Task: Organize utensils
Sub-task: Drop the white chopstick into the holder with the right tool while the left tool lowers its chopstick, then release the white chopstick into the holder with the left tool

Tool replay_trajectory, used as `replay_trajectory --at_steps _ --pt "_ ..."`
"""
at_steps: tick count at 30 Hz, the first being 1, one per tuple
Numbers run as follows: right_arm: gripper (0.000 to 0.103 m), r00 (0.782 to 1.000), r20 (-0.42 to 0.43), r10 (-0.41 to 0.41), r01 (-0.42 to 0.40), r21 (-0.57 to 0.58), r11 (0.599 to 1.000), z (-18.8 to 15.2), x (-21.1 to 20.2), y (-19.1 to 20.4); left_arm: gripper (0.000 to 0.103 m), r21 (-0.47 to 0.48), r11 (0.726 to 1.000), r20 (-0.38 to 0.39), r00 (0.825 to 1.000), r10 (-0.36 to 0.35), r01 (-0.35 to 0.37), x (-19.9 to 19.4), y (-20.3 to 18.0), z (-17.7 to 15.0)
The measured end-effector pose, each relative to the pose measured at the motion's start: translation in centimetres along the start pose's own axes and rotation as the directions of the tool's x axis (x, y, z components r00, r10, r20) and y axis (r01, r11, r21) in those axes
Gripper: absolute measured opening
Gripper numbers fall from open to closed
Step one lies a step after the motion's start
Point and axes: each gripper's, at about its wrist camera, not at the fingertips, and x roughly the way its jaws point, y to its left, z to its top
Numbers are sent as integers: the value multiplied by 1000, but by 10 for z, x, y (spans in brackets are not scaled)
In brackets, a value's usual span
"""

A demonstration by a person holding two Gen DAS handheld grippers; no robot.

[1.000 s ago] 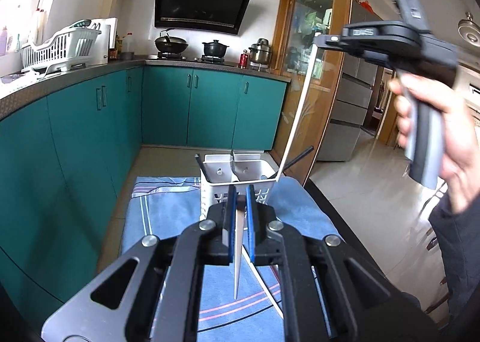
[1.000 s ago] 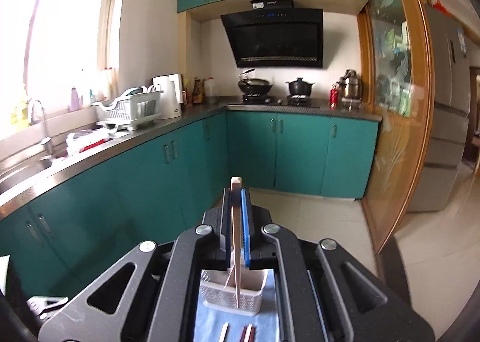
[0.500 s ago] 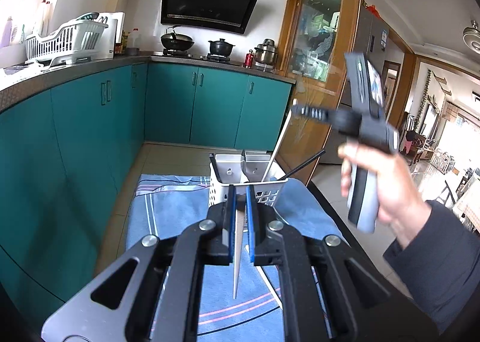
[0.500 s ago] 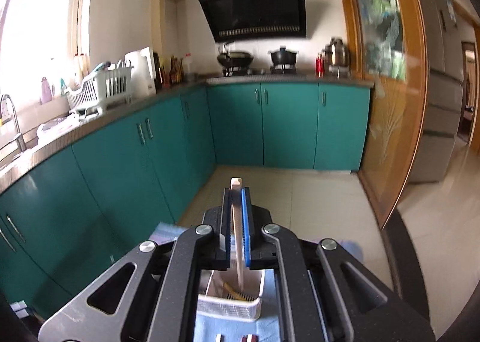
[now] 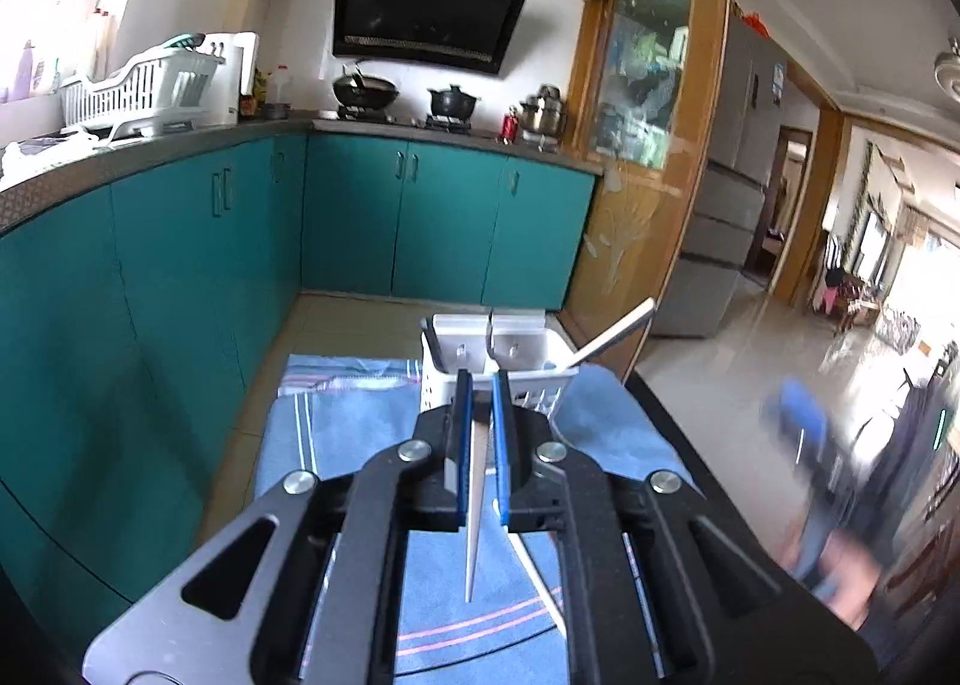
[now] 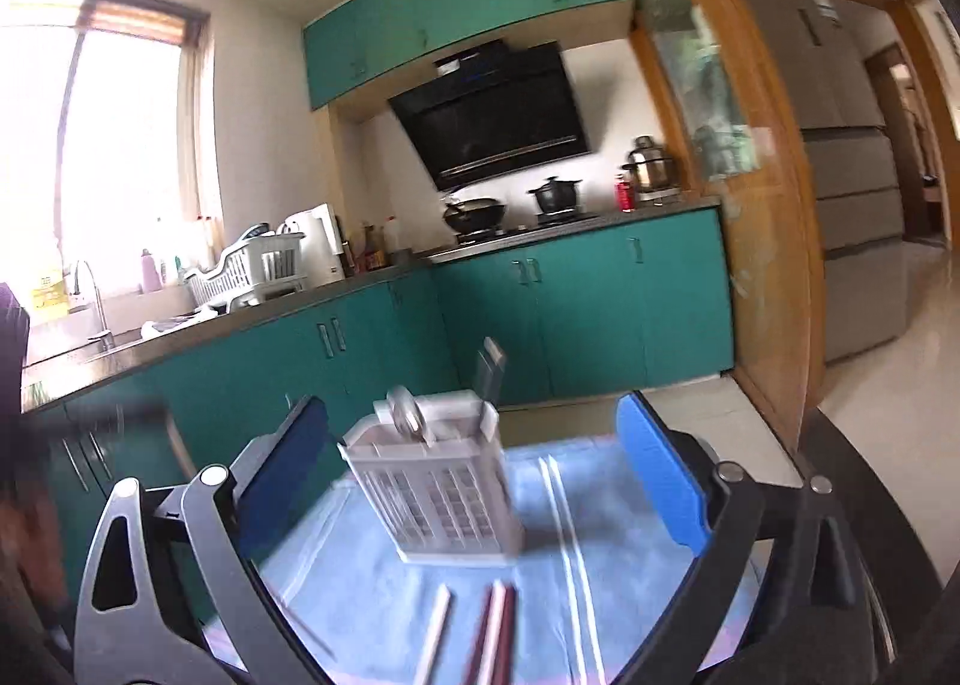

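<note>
A white slotted utensil basket (image 5: 510, 361) stands on a blue cloth (image 5: 360, 445); it also shows in the right wrist view (image 6: 444, 493). A pale chopstick (image 5: 618, 334) leans out of the basket's right side. My left gripper (image 5: 480, 415) is shut on a pale chopstick (image 5: 474, 517) that points down toward the cloth, just short of the basket. My right gripper (image 6: 474, 463) is open and empty, its blue pads (image 6: 660, 475) wide apart, in front of the basket. Loose chopsticks (image 6: 492, 631) lie on the cloth below it.
Another pale chopstick (image 5: 540, 583) lies on the cloth under my left gripper. Teal cabinets (image 5: 180, 277) run along the left and back. The dark table edge (image 5: 690, 445) runs along the right side. The right hand and gripper show as a blur (image 5: 840, 505) at the right.
My right gripper has let go of its chopstick into the basket, opened wide, and drawn back and down. My left gripper holds its chopstick still.
</note>
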Motion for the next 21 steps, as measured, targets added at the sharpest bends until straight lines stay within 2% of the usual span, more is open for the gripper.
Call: replay_trajectory --at_steps 1,3,8,13,17,18,21 --pt "95 998 -52 -20 21 13 1000 -16 2 -7 6 -3 1000 8 1000 1 -1 0 -1 4" --pt "95 986 -167 13 -6 39 999 -25 17 -17 6 -9 1000 4 1000 -11 11 5 -5 19" --pt "95 990 -142 10 -3 53 999 -23 12 -31 6 -22 1000 57 998 -9 10 10 -19 76" --pt "95 985 -174 12 10 120 993 -25 15 -54 6 -41 999 134 990 36 -30 15 -25 142" --pt "95 984 -177 15 5 112 994 -25 10 -58 6 -57 997 157 985 65 -57 36 -22 171" --pt "95 984 -176 15 6 116 993 -25 10 -59 6 -62 995 155 984 91 -83 46 -19 175" --pt "95 982 -189 23 1 130 992 -25 13 -62 6 -79 991 147 981 123 -112 73 -9 178"
